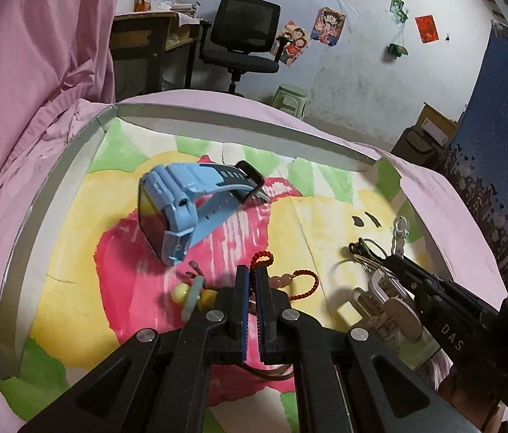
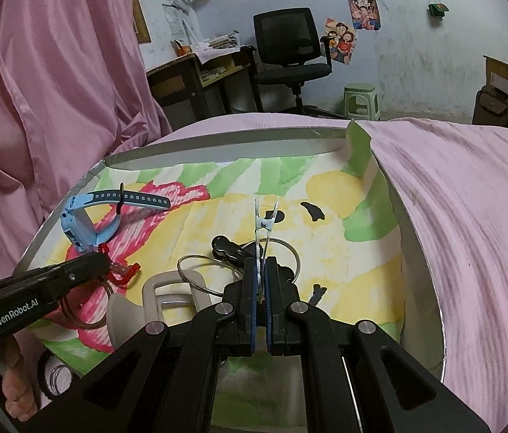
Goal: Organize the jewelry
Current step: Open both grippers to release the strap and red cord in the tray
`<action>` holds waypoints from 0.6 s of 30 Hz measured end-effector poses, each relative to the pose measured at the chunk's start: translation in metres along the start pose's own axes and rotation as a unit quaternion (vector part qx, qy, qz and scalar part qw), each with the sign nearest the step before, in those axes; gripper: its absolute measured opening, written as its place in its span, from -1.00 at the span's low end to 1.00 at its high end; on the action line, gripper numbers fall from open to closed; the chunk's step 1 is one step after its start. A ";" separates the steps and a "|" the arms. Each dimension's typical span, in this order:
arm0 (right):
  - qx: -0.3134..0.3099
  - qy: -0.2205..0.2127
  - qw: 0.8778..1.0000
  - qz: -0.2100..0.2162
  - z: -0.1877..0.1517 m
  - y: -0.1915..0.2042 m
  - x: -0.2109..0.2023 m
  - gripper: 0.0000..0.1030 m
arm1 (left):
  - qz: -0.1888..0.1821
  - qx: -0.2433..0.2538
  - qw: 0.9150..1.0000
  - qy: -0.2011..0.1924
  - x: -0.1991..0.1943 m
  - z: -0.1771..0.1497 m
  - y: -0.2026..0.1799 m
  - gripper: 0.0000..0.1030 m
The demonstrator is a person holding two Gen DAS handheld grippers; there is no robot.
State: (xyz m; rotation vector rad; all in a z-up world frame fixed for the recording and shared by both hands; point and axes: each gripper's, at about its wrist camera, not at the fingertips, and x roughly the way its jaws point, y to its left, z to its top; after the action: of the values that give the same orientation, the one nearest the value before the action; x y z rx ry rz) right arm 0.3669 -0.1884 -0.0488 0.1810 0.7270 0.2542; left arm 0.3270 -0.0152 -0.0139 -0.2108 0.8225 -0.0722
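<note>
1. Left gripper: jaws nearly together, clamped on a red beaded cord bracelet with pale pink beads. Its loop sticks out just past the fingertips.
2. Right gripper: jaws pressed on a thin white plastic clip tied to a wire key ring. A grey carabiner-style buckle lies just left of the jaws.
3. Surface: shallow white-walled tray lined with a painted sheet in pink, yellow and green. It rests on pale pink bedding.
4. Light blue plastic smartwatch lies on its side in the tray on the pink patch, beyond the left gripper, strap looped.
5. Small yellow and mint-green bead charm sits just left of the left fingers.
6. Room, far: black mesh office chair, wooden desk stacked with papers, green plastic stool, cartoon posters on a scuffed white wall. A pink curtain hangs on the left.
7. Left view only: blue patterned panel at right, and the bead charm.
8. Right view only: a hand gripping the left tool handle, glass jar just outside the tray's near corner, and the watch strap's hole row.
</note>
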 end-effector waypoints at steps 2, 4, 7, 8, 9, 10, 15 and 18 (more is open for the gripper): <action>0.001 0.002 1.000 0.000 -0.001 -0.001 -0.001 -0.91 | -0.004 -0.001 1.000 0.007 0.000 0.000 0.000 -0.92; 0.002 0.003 1.000 -0.002 -0.001 -0.002 -0.004 -0.78 | -0.010 -0.008 1.000 0.007 -0.003 -0.001 0.002 -0.92; 0.003 -0.011 1.000 -0.006 -0.002 -0.002 -0.016 -0.28 | -0.018 -0.013 1.000 -0.002 -0.011 -0.002 0.003 -0.91; 0.004 -0.018 1.000 -0.006 -0.002 -0.002 -0.020 -0.24 | -0.019 -0.012 1.000 -0.005 -0.014 -0.002 0.003 -0.90; 0.003 -0.025 1.000 -0.005 -0.001 -0.002 -0.026 -0.24 | -0.020 -0.011 1.000 -0.012 -0.020 -0.003 0.002 -0.89; 0.001 -0.032 0.999 -0.007 -0.001 -0.001 -0.033 -0.24 | -0.021 -0.010 1.000 -0.017 -0.023 -0.004 0.002 -0.88; -0.014 -0.079 0.997 -0.009 0.002 0.003 -0.071 0.04 | -0.021 0.000 0.999 -0.049 -0.048 -0.010 -0.003 -0.54; -0.015 -0.102 0.995 -0.010 0.003 0.003 -0.092 0.18 | -0.016 0.004 0.997 -0.078 -0.067 -0.014 -0.006 -0.02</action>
State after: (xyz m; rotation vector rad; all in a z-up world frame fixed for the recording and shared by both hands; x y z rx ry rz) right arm 0.3025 -0.2127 0.0119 0.1692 0.5210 0.2244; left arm 0.2714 -0.0135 0.0259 -0.2197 0.6627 -0.0870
